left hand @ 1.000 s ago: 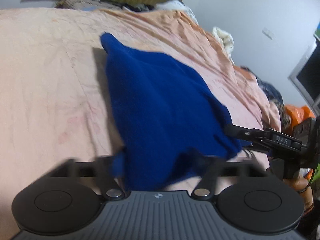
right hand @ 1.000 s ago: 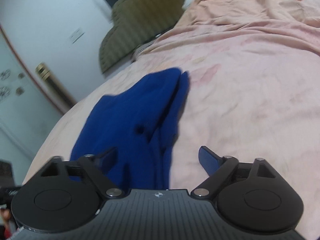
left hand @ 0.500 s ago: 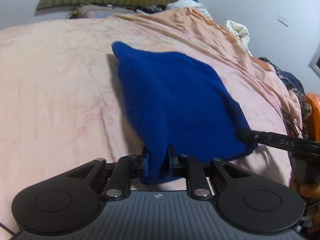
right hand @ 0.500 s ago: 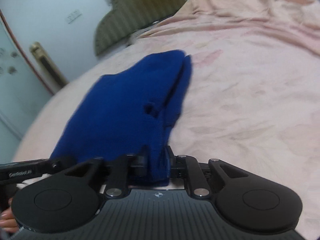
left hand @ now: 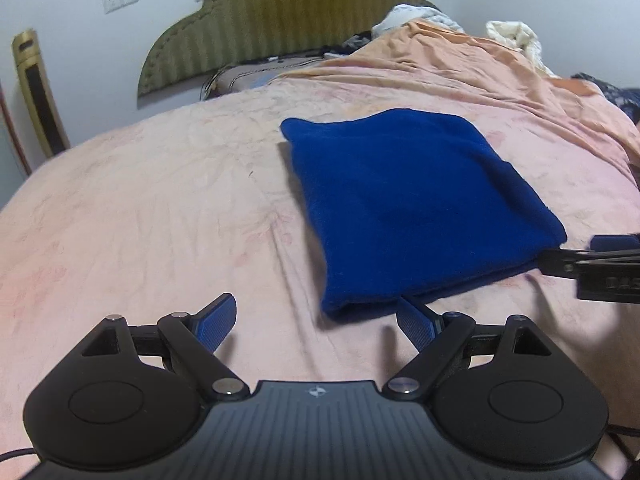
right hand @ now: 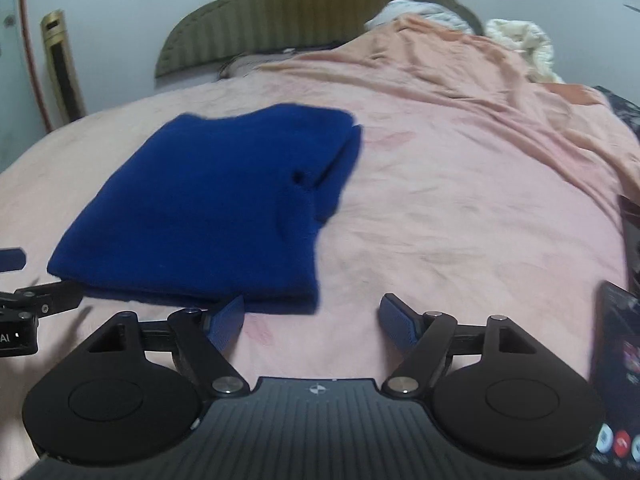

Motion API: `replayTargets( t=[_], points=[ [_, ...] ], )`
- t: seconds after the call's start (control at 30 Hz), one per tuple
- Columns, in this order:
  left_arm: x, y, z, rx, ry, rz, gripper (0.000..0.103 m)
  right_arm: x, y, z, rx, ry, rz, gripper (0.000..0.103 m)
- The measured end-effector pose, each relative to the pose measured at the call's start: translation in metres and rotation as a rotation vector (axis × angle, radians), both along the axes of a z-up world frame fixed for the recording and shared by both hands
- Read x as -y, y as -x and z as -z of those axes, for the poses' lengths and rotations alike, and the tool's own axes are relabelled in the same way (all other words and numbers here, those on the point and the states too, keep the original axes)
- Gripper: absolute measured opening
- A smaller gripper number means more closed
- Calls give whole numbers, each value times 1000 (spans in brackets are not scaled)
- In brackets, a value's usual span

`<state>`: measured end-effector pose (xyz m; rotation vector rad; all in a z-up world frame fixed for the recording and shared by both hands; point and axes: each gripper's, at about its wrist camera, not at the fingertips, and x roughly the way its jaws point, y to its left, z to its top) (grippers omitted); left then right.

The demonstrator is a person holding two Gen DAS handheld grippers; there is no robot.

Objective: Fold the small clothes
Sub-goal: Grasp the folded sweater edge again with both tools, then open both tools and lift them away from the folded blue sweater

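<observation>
Partial "AI" on left gripper

In the left wrist view, the folded cloth lies on the bed at centre right, headboard behind it at top, left gripper below, right gripper at right edge.

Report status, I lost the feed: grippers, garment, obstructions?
Left gripper and right gripper just opened, empty. Blue garment folded flat on bed. Phone right, clear of it.
</observation>
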<state>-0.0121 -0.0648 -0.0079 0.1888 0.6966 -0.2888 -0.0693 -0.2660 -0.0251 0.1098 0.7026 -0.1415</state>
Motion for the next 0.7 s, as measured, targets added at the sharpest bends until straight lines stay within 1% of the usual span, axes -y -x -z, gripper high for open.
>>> replayTargets(
  t=[0.1,0.23,0.5,0.7],
  points=[
    [-1,-1,3,-46,26,-17,88,3,8,-4,32,-36,11,88],
    [5,3,5,-55,1,-31,88,-1,14,-7,46,-68,2,91],
    [11,5,9,-85,-8,-62,88,-12,23,-5,25,-46,-30,100],
    [11,5,12,-96,-24,-90,88,-20,25,-4,12,-7,-45,102]
  ],
)
